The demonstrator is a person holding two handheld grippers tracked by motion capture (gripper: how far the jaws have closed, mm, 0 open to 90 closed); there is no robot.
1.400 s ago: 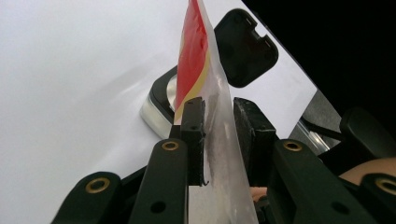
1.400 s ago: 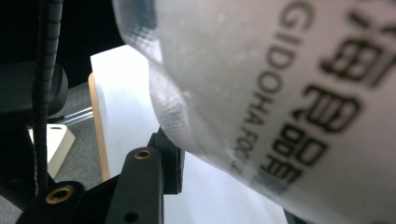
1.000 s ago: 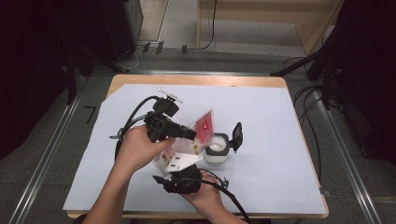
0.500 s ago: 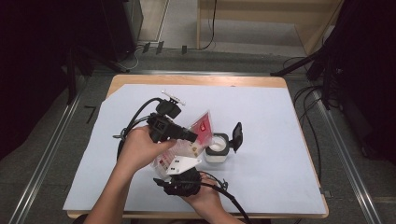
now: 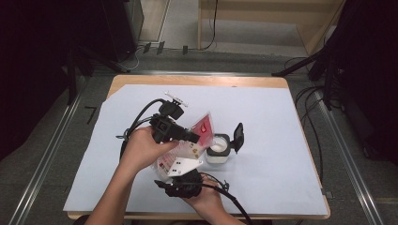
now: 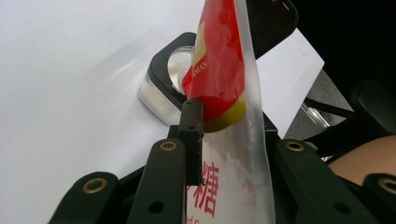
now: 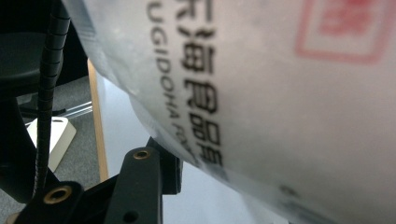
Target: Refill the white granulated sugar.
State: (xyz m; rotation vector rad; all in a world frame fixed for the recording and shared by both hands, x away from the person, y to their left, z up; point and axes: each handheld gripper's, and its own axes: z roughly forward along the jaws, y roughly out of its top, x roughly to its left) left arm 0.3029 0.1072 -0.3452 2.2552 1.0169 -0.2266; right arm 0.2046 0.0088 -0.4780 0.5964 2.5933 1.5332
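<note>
A plastic sugar bag (image 5: 201, 130), red at the top and white with print below, is held tilted over a small clear container (image 5: 219, 151) whose black flip lid (image 5: 238, 136) stands open. My left gripper (image 5: 190, 137) is shut on the bag's upper part. In the left gripper view the red end of the bag (image 6: 219, 70) points at the container's opening (image 6: 163, 91), and one black finger (image 6: 192, 116) presses its side. My right gripper (image 5: 185, 180) holds the bag's white lower end from underneath. The printed bag (image 7: 280, 93) lies close against the right gripper's camera.
The container stands on a pale sheet (image 5: 281, 140) that covers a wooden table (image 5: 197, 80). Black cables (image 5: 136, 124) trail left from the left gripper. Dark stands and cables lie on the floor around the table.
The bag and both hands have shifted slightly, with the red end a bit closer to the container. Both grips look the same.
</note>
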